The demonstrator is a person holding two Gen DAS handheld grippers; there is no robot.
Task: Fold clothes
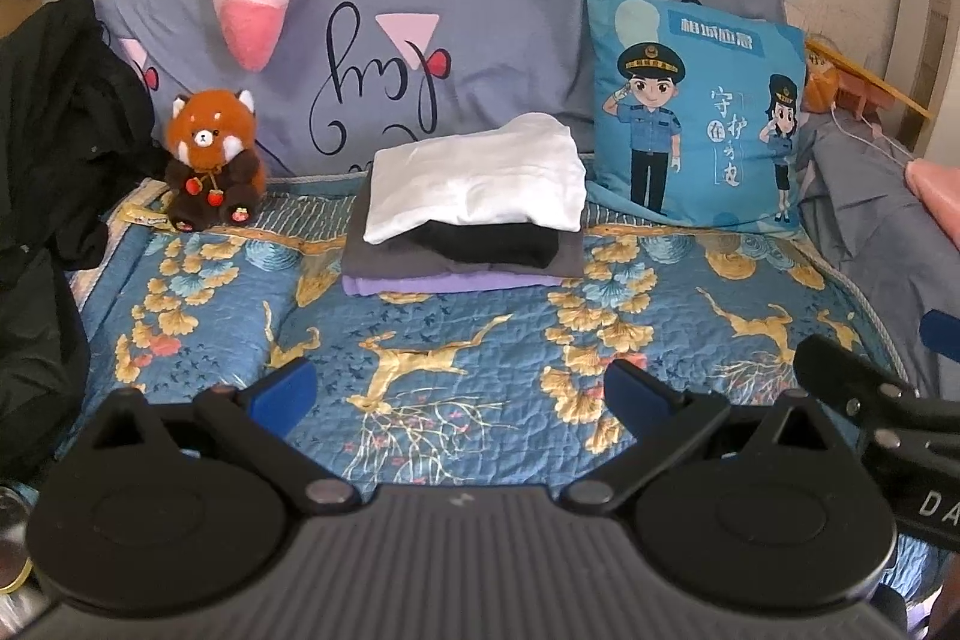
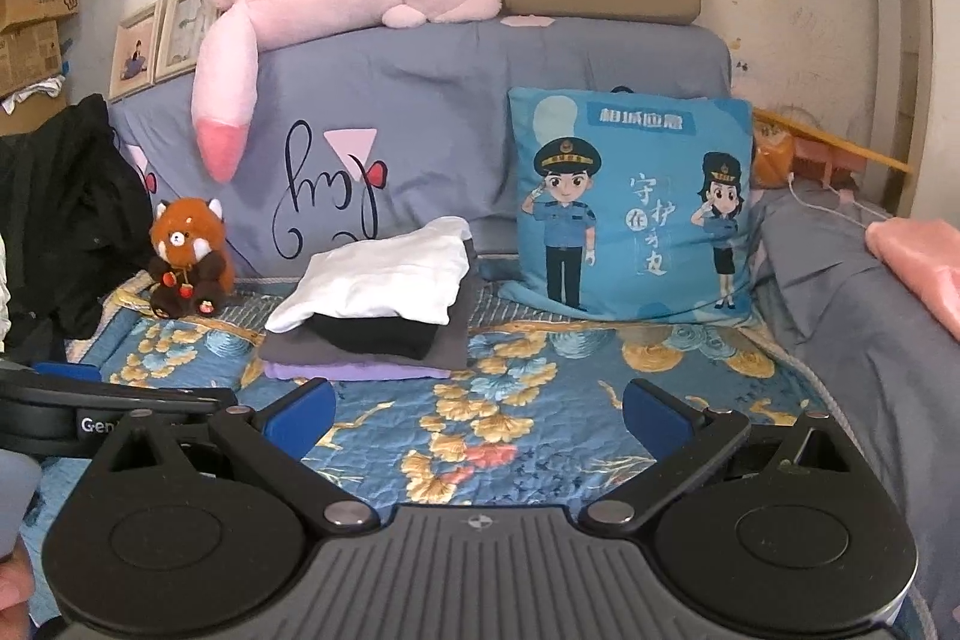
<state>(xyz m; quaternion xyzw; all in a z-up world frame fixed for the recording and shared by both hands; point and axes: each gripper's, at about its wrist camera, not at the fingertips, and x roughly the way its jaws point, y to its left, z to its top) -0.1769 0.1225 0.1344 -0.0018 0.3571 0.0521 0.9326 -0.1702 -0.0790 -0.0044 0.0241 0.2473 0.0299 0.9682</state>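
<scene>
A stack of folded clothes [image 1: 474,202] lies on the blue patterned quilt [image 1: 456,340]: a white garment [image 1: 480,178] on top, then black, grey and purple ones. The stack also shows in the right wrist view [image 2: 372,310]. My left gripper [image 1: 459,391] is open and empty, held above the quilt in front of the stack. My right gripper [image 2: 477,415] is open and empty, also in front of the stack, to its right. The right gripper's side shows at the left view's right edge [image 1: 864,394].
A red panda plush [image 1: 213,154] sits left of the stack. A blue cartoon pillow [image 1: 696,106] leans at the right. A pink plush [image 2: 336,22] lies on the purple bedding. A black jacket [image 1: 54,130] hangs at left. A pink cloth [image 2: 924,268] lies at right.
</scene>
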